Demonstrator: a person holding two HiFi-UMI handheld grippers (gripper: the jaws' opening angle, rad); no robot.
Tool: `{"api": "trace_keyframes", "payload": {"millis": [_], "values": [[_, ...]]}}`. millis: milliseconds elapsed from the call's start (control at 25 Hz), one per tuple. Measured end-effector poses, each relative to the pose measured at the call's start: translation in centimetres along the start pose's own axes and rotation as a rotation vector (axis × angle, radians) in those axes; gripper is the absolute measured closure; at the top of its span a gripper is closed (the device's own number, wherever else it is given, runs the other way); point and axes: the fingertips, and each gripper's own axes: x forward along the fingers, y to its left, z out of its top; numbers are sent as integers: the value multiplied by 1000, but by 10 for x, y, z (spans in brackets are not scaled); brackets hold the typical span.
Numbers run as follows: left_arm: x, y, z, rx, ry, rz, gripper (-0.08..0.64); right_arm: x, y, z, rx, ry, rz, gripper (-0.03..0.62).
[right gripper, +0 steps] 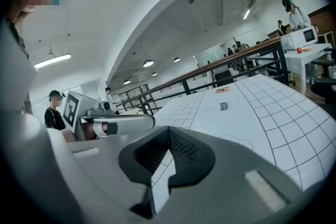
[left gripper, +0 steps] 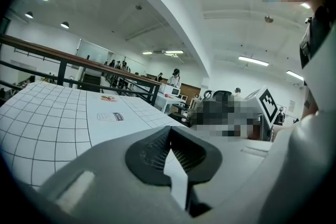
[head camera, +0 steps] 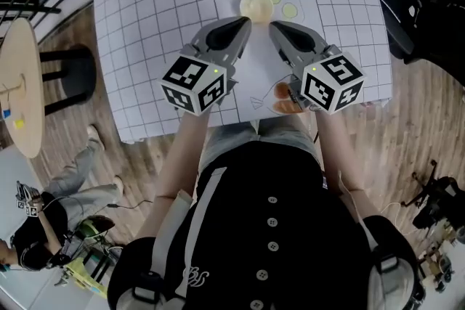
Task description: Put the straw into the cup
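Observation:
A pale yellow cup [head camera: 256, 7] stands on the white gridded table sheet [head camera: 152, 18], seen from above in the head view. I see no straw in any view. My left gripper [head camera: 245, 24] points at the cup from the near left, its tip just short of it. My right gripper [head camera: 275, 25] points in from the near right, equally close. Both are shut with nothing between the jaws. In the left gripper view the left gripper [left gripper: 169, 131] shows its jaws meeting at the tip; the right gripper [right gripper: 169, 131] looks the same. Neither gripper view shows the cup.
Green printed circles [head camera: 289, 10] lie on the sheet just right of the cup. A round wooden side table [head camera: 22, 83] stands to the left, a black chair [head camera: 414, 11] to the right. A seated person [head camera: 43, 221] is at lower left. A railing [right gripper: 231, 63] runs behind the table.

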Motion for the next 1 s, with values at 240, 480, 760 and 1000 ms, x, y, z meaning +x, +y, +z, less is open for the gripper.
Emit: {"api": "trace_keyframes", "payload": {"millis": [240,480,760,1000], "values": [[-28,-21,2,19,-32,-85,560,-17,36,2,-19,-79,-4,594],[-54,-36,-16,47,36,-112,561,-32,67,-4,-47,-121,-34,594],[-82,-57,-32,37,54,-179,561,-40,93,-19,-51,-153,-71,594],[-98,-70,-45,42,84,-232,561,-47,108,-33,-36,-165,-104,594]]}}
